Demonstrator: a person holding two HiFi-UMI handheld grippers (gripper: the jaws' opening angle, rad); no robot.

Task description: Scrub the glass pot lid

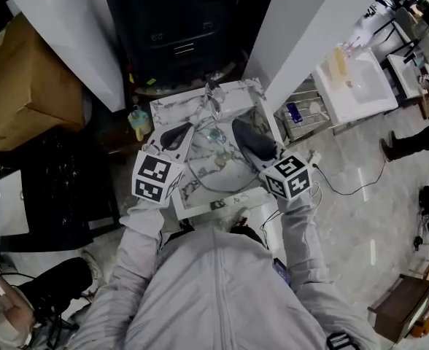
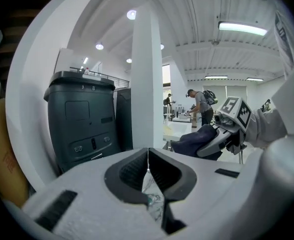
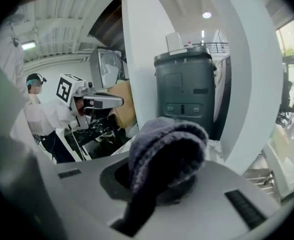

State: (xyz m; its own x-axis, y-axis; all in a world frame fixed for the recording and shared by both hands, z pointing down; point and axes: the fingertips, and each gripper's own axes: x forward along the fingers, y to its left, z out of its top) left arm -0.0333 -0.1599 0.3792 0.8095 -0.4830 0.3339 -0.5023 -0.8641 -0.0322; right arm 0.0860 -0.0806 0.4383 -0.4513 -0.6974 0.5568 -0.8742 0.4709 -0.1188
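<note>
The glass pot lid (image 1: 218,165) is tilted over a small marble-patterned table (image 1: 172,109), its knob (image 1: 214,133) toward the far side. My left gripper (image 1: 186,132) is at the lid's left edge, jaws closed on the rim. A sliver of glass (image 2: 151,196) shows in the slit between them in the left gripper view. My right gripper (image 1: 252,141) is shut on a dark knitted cloth (image 3: 164,154) by the lid's right side. Whether the cloth touches the glass is hidden. Each gripper shows in the other's view: right gripper (image 2: 218,140), left gripper (image 3: 103,102).
A dark bin-like cabinet (image 1: 178,28) stands just beyond the table, with white pillars either side. There is a small bottle (image 1: 138,121) at the table's left, a cardboard box (image 1: 25,86) further left, and a laptop (image 1: 10,203) below it. A white sink unit (image 1: 353,86) and cables lie to the right.
</note>
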